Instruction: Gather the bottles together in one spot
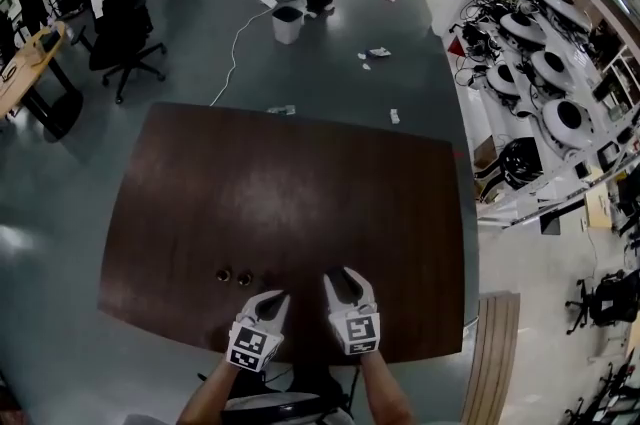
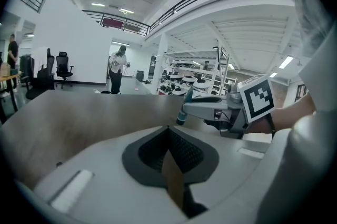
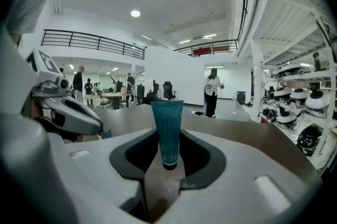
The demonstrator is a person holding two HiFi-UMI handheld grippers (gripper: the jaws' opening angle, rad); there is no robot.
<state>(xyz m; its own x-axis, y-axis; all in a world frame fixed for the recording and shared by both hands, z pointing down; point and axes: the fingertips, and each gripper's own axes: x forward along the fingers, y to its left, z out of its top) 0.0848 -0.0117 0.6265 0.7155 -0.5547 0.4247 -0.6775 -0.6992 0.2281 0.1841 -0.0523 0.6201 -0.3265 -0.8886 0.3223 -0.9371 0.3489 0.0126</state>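
At the near edge of the worktop [image 1: 300, 183], the right claw [image 3: 167, 139] pinches a teal tube [image 3: 167, 123], upright with its cap down; the left claw [image 2: 168, 132] is pressed together and empty. Two small dark bottles [image 1: 222, 274] stand just left of it. Judged best practice: hold the tube vertical, carry it low, and set it beside that pair without knocking them.

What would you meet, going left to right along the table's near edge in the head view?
One small bottle → second small bottle → left gripper → right gripper, its jaws on a teal tube.
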